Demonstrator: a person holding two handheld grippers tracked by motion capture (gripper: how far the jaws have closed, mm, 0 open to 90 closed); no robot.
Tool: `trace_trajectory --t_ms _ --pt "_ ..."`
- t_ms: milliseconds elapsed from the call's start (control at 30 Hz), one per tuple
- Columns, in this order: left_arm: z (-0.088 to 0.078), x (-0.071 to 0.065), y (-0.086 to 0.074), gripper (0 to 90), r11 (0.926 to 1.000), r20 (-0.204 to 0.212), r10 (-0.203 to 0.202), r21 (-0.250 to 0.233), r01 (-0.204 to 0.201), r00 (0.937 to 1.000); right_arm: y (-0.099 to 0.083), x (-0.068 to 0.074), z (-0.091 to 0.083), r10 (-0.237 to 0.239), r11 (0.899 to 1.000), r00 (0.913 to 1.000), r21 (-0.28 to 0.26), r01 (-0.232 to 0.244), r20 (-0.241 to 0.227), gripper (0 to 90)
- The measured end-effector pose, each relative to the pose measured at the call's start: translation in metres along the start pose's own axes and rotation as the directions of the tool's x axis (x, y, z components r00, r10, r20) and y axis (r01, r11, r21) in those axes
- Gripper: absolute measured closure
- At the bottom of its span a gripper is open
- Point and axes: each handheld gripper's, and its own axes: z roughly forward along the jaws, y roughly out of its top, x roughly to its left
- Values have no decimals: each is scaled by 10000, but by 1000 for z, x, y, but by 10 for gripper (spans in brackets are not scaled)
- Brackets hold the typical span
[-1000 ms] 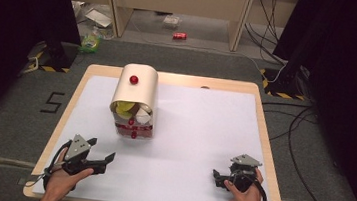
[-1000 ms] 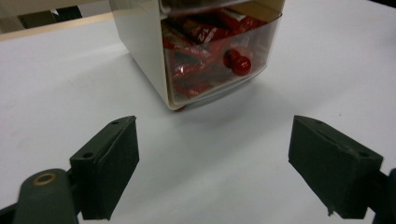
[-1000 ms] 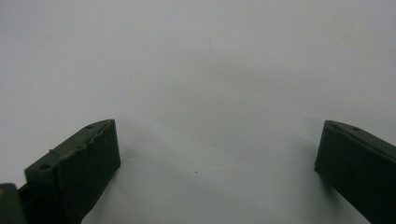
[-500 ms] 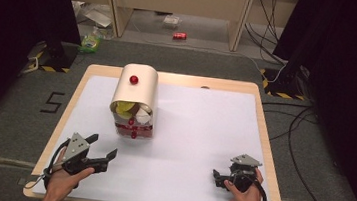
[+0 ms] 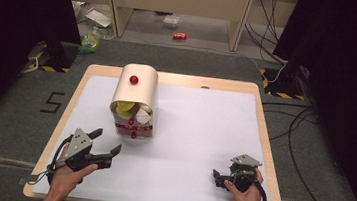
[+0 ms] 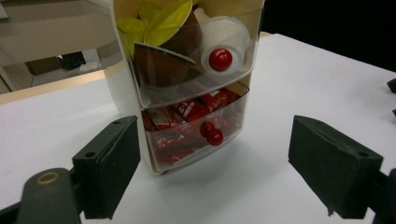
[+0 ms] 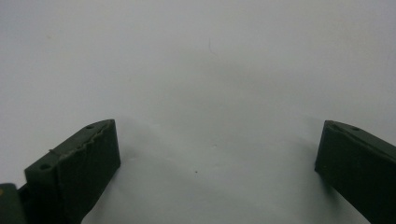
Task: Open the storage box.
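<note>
A small cream cabinet (image 5: 135,96) with a rounded top and a red knob (image 5: 133,79) stands on the white sheet at the back left. Its upper compartment (image 6: 187,51) holds brown and yellow capsules behind a clear flap with a red knob (image 6: 220,59). Below it, a clear drawer (image 6: 196,126) with a red knob (image 6: 215,136) is shut and holds red packets. My left gripper (image 5: 107,141) is open, a short way in front of the drawer, with its jaws pointing at it (image 6: 215,172). My right gripper (image 5: 216,176) rests open near the front right, over bare sheet (image 7: 217,172).
The white sheet (image 5: 203,128) covers a wooden table (image 5: 262,97) whose edges run close to both hands. A cable (image 5: 52,162) trails from the left gripper. Boxes, a red can (image 5: 179,36) and cables lie on the floor beyond the table.
My left gripper has crept a little forward toward the cabinet. The right gripper has stayed in place.
</note>
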Motion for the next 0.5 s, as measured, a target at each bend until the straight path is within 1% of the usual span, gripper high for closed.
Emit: trace_trajectory --t_ms 100,133,167,200,267,300,367,400,500 --pt "0 -1 3 163 10000 88 -35 -83 36 10000 0 0 0 6 10000 10000 0 -6 -5 3" --pt "1 -2 7 163 9999 134 -12 -142 14 9999 0 0 0 4 10000 10000 -2 -4 0 3" --pt "1 -2 8 163 9998 82 62 -209 -60 9999 0 0 0 2 10000 10000 -3 -2 0 3" --pt "2 -3 10 163 9997 160 0 -231 4 9999 0 0 0 2 10000 10000 -2 -2 -1 3" --pt "3 -3 13 163 9994 142 94 -345 -89 9999 0 0 0 16 10000 10000 3 -16 -8 3" --pt "4 -5 14 163 9994 229 11 -354 -2 9997 0 0 0 5 10000 10000 0 -5 -2 3" --pt "5 -5 17 163 9989 190 129 -454 -120 9997 0 0 0 3 10000 10000 0 -3 0 3" --pt "5 -6 18 162 9989 261 60 -468 -48 9996 0 0 0 15 10000 10000 3 -15 -6 3" --pt "6 -7 20 162 9983 272 62 -578 -46 9996 0 0 0 2 10000 10000 -1 -2 -1 3"
